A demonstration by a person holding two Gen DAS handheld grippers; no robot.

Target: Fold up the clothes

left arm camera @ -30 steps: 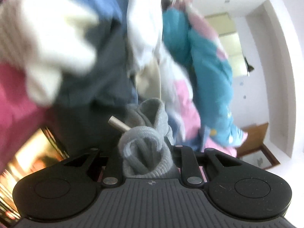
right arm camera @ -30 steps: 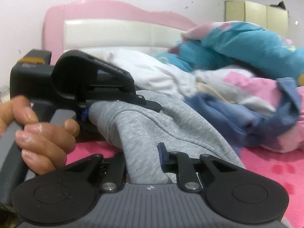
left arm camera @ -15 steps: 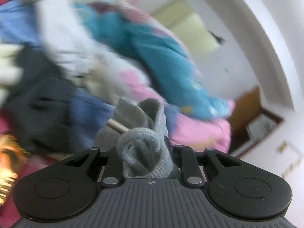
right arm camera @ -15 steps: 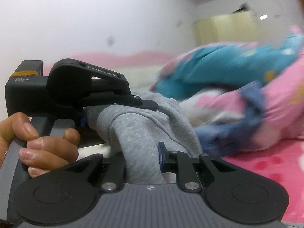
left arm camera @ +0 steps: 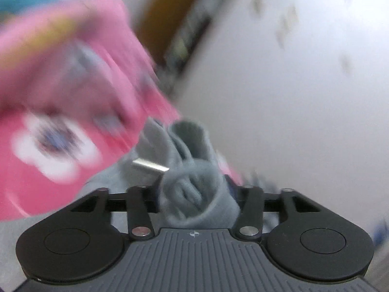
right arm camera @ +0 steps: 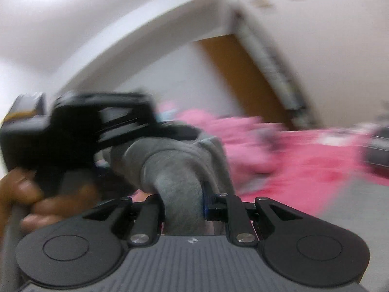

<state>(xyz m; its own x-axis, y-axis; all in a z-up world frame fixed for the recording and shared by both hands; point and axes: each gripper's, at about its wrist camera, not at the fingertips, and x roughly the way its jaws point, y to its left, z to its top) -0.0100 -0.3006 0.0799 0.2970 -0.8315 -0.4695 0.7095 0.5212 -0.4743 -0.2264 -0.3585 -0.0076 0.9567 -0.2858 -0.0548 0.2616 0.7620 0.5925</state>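
Observation:
A grey knitted garment (left arm camera: 194, 194) with a drawstring and its metal tip (left arm camera: 150, 165) bunches between the jaws of my left gripper (left arm camera: 194, 189). Those jaws are opening, and a gap shows between the left finger and the cloth. In the right wrist view the same grey garment (right arm camera: 180, 182) arches up out of my right gripper (right arm camera: 182, 199), which is shut on it. The cloth runs across to the left gripper (right arm camera: 97, 126), held by a hand (right arm camera: 29, 194) at the left. Both views are heavily blurred.
A pink patterned bed sheet (right arm camera: 291, 165) lies below and ahead, and pink bedding (left arm camera: 60, 85) fills the left of the left wrist view. A brown door (right arm camera: 243, 73) and white walls stand behind. A dark blurred object (right arm camera: 379, 150) sits at the far right on the bed.
Both grippers swung with the grey garment away from the pile of clothes and headboard towards the door and wall. The left jaws have spread apart from the cloth; the right ones stay shut.

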